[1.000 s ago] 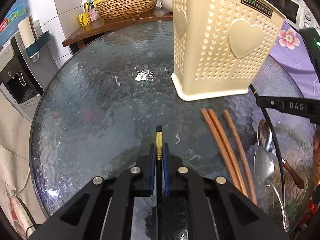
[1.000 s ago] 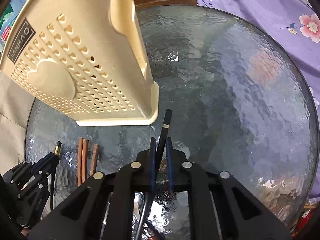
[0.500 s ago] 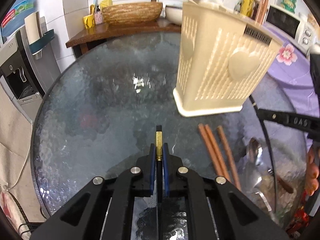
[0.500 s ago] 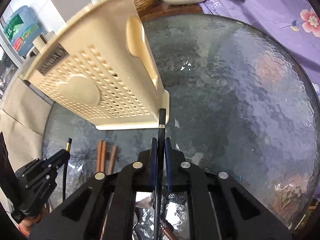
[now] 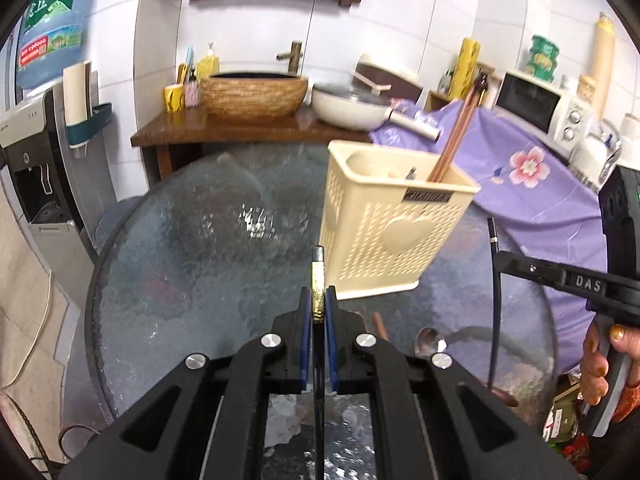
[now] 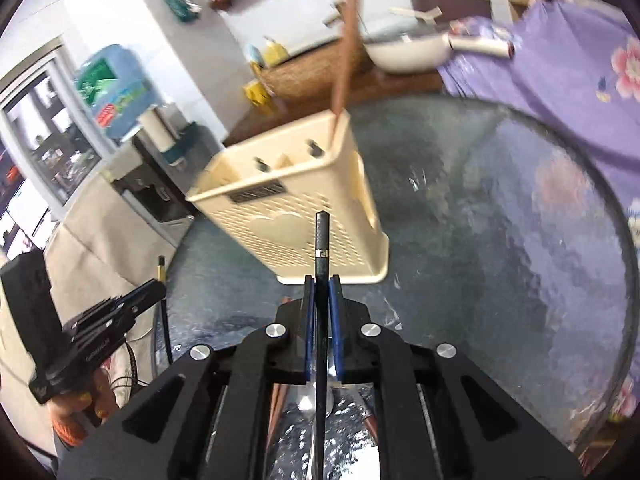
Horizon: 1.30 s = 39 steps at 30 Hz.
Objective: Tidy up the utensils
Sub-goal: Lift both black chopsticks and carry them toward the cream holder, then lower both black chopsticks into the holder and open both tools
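The round glass table point(image 5: 168, 272) spreads out ahead of and below both pairs of fingers, and the cream holder point(image 5: 392, 224) stands on it beyond the fingertips, a little right of the left gripper point(image 5: 319, 312) and just left of centre past the right gripper point(image 6: 322, 312). A couple of brown chopsticks point(image 5: 456, 140) already stand in the holder's far corner, so the sorting looks partly done. More remains: a spoon point(image 5: 430, 344) and the end of another brown chopstick point(image 5: 380, 326) lie on the glass close under the right side of the left fingers.

Each gripper is clenched on one dark chopstick. The left one pinches a black chopstick with a gold band point(image 5: 318, 280), whose tip pokes up past the fingertips toward the holder's near wall. The right one grips a plain black chopstick point(image 6: 322, 240) that likewise runs straight out between its fingers, tip overlapping the holder's front face. Both sticks are clear of the table and not yet over the holder's opening; dropping them in seems the step in hand.
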Tool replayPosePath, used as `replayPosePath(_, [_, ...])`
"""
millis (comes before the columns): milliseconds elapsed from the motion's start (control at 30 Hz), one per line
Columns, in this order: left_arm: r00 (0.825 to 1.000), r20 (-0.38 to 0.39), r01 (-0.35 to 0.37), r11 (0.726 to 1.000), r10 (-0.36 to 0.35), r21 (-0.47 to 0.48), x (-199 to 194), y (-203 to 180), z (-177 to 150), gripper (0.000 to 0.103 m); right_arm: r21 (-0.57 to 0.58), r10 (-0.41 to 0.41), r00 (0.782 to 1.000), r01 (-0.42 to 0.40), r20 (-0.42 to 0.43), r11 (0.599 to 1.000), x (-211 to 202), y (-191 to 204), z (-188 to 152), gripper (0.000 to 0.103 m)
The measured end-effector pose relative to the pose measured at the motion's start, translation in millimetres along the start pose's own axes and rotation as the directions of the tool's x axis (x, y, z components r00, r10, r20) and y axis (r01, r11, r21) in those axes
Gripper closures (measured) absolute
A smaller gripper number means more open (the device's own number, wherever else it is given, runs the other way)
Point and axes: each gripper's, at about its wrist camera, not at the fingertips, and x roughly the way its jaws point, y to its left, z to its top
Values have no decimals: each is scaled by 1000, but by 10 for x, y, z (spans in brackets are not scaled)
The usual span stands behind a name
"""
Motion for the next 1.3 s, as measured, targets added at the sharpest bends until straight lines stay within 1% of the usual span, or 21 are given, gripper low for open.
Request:
replayPosePath(167, [999, 44, 21, 1000, -22, 9, -233, -49, -34, 96, -59, 71, 997, -69, 31, 996, -322, 147, -143, 95])
replayPosePath(333, [995, 91, 45, 999, -47, 18, -513, -93, -70, 96, -155, 100, 993, -88, 71, 984, -693, 314, -323, 95])
replayPosePath(533, [989, 136, 53, 998, -59, 43, -716, -172, -32, 96, -229, 110, 988, -82, 109, 970, -996, 491, -382, 95])
replayPosePath(900, [984, 165, 53, 997, -60, 48, -816, -238, 42, 96, -261, 115, 985, -78, 129, 962, -1123, 651, -315, 95])
replayPosePath(1200, [978, 198, 49, 996, -62, 71, -912, -330, 195, 96, -294, 116, 982, -68, 148, 953, -1148, 821, -128, 95])
replayPosePath(1300, [975, 212, 54, 996, -69, 76, -957, -355, 324, 96, -302, 120, 978, -64, 172, 951, -1201, 865, 16, 95])
